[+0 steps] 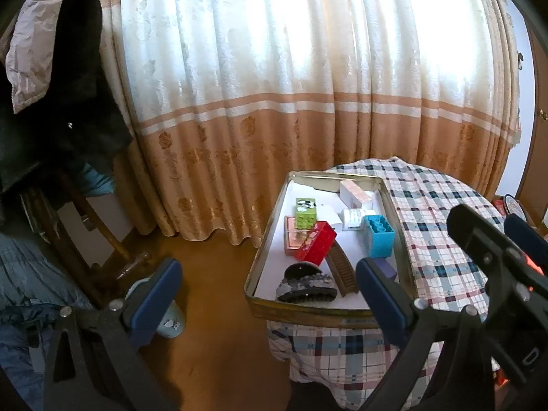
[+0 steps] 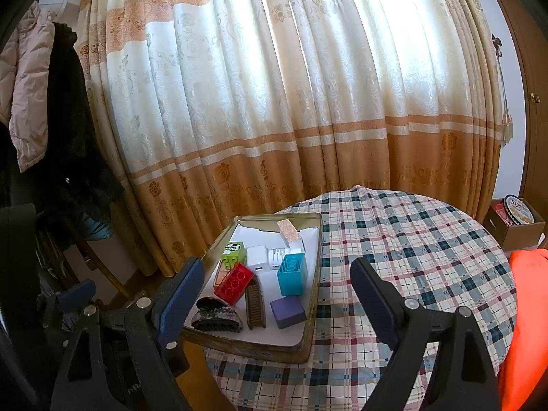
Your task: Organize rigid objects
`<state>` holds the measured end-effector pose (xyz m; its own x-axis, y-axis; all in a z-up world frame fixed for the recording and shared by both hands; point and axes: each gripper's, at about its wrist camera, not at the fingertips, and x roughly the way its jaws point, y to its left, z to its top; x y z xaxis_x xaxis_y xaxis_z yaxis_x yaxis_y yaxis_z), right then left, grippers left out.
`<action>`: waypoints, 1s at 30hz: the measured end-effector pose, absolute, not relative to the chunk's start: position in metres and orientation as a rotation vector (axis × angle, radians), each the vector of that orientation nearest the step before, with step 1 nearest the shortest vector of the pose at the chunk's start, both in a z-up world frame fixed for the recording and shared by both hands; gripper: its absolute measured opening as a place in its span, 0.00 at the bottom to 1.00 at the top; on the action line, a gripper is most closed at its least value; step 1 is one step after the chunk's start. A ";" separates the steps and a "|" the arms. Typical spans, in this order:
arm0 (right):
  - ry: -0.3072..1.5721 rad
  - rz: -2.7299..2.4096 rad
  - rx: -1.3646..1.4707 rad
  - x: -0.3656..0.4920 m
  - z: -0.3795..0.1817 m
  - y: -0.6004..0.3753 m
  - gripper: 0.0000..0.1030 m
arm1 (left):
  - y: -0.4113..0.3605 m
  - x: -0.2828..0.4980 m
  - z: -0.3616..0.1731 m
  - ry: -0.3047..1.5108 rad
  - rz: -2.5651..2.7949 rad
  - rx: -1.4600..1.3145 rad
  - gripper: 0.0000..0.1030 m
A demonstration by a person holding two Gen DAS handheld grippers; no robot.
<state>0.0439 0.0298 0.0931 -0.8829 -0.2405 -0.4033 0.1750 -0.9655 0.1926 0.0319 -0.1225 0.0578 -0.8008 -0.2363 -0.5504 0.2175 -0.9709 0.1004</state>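
A shallow metal tray (image 2: 313,291) sits at the left edge of the round table. It holds a green brick (image 2: 233,255), a red brick (image 2: 234,282), a teal brick (image 2: 291,274), a purple block (image 2: 287,311), a brown comb (image 2: 255,303), a dark hair clip (image 2: 215,316), a white charger (image 2: 257,257) and a pink-topped box (image 2: 289,231). My right gripper (image 2: 277,296) hovers open just short of the tray, holding nothing. My left gripper (image 1: 270,294) is open too, near the tray's (image 1: 267,311) front left corner, half over the floor.
A plaid cloth (image 2: 411,246) covers the table, bare to the right of the tray. A curtain (image 2: 274,102) hangs behind. Jackets (image 1: 68,68) hang at left over a wooden rack. A slipper (image 1: 171,322) lies on the floor. A cardboard box (image 2: 520,226) and orange cloth (image 2: 524,308) are at right.
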 end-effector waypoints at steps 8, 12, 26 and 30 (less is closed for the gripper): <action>-0.223 -2.848 0.637 0.044 0.093 0.030 0.86 | -0.119 0.032 0.058 -0.080 -2.772 0.847 0.99; -0.226 -2.849 0.637 0.044 0.094 0.030 0.86 | -0.118 0.031 0.058 -0.071 -2.776 0.847 0.99; -0.227 -2.852 0.635 0.044 0.094 0.032 0.86 | -0.123 0.026 0.057 -0.051 -2.758 0.861 1.00; -0.226 -2.851 0.636 0.044 0.094 0.032 0.86 | -0.123 0.026 0.056 -0.044 -2.758 0.876 1.00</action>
<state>0.0439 0.0317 0.0936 -0.8845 -0.2376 -0.4015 0.1712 -0.9659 0.1943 0.0257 -0.1229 0.0556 -0.7891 -0.2430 -0.5641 0.2248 -0.9689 0.1029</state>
